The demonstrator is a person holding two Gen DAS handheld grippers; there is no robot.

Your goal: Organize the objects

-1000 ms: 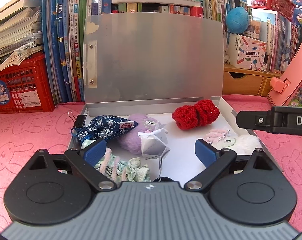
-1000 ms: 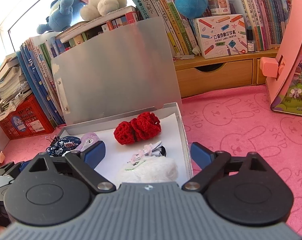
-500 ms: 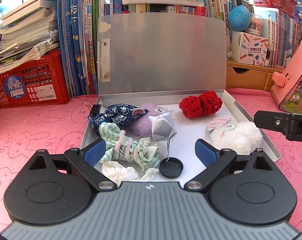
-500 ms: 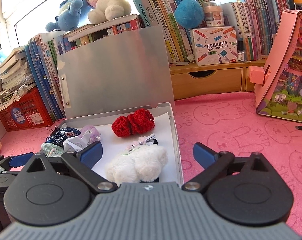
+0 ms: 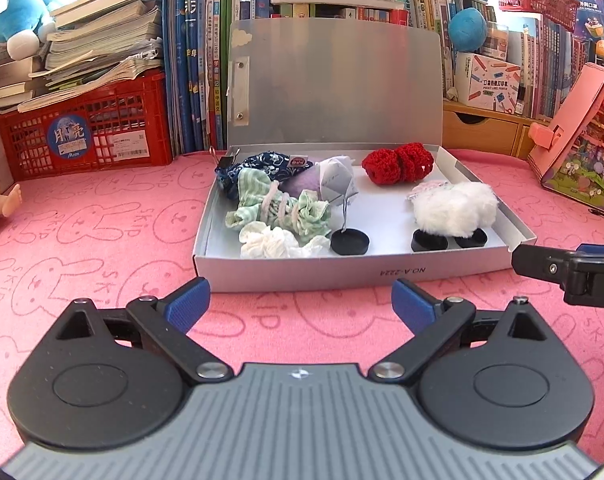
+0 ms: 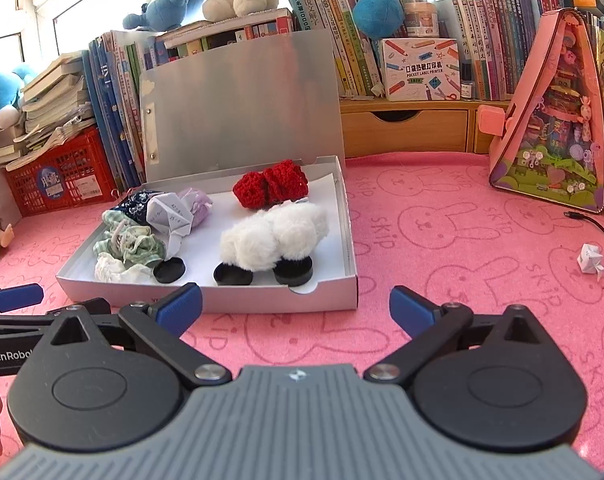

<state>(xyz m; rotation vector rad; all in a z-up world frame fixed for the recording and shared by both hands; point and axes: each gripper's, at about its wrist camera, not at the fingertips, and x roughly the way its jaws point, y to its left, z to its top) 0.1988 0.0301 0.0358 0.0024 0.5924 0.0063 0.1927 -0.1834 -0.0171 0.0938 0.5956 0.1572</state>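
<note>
An open grey box (image 5: 365, 274) (image 6: 262, 300) lies on the pink mat with its lid upright. Inside are a red crochet piece (image 5: 397, 163) (image 6: 270, 185), a white fluffy toy (image 5: 453, 209) (image 6: 274, 236), a green striped cloth (image 5: 280, 210), a blue patterned pouch (image 5: 262, 164), a folded paper shape (image 5: 335, 180) (image 6: 168, 214), white tissue (image 5: 274, 242) and black round caps (image 5: 349, 241) (image 6: 169, 270). My left gripper (image 5: 301, 303) is open and empty in front of the box. My right gripper (image 6: 296, 307) is open and empty by the box's front right corner.
A small folded paper piece (image 6: 590, 258) lies on the mat at the right near a black cable (image 6: 593, 222). A pink house-shaped toy (image 6: 549, 120) stands at the right. A red crate (image 5: 86, 132), books and a wooden drawer unit (image 6: 405, 128) line the back. A doll (image 5: 0, 204) lies at the left.
Both grippers have pulled back from over the box to the mat in front of it. The box contents stay in place.
</note>
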